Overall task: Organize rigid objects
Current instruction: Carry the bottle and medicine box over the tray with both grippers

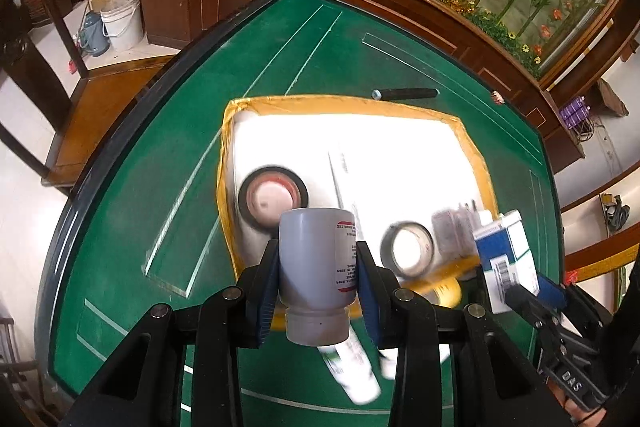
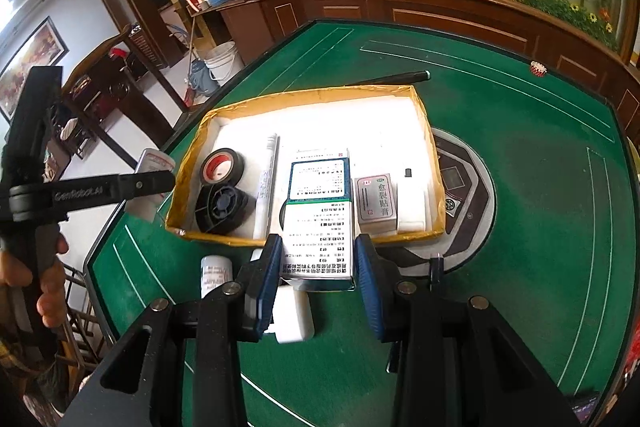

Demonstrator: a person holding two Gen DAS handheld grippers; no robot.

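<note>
White bottle (image 1: 316,267): clamped between the pads of the left gripper (image 1: 318,281), cap toward the camera, held above the green table (image 1: 120,187).

Blue-and-white carton (image 2: 318,227): gripped by the right gripper (image 2: 318,267), held over the near rim of the tray (image 2: 304,95).

Tray: yellow-edged, white-lined, at 12 o'clock from both grippers. Contained, from 9 toward 3 o'clock: black tape roll (image 2: 222,167), black spool (image 2: 222,207), white tube (image 2: 267,183), small grey box (image 2: 376,203).

Black pen (image 1: 404,93): laid on the table beyond the tray.

Small white bottle (image 2: 216,275): on the table at 7 o'clock from the tray.
</note>
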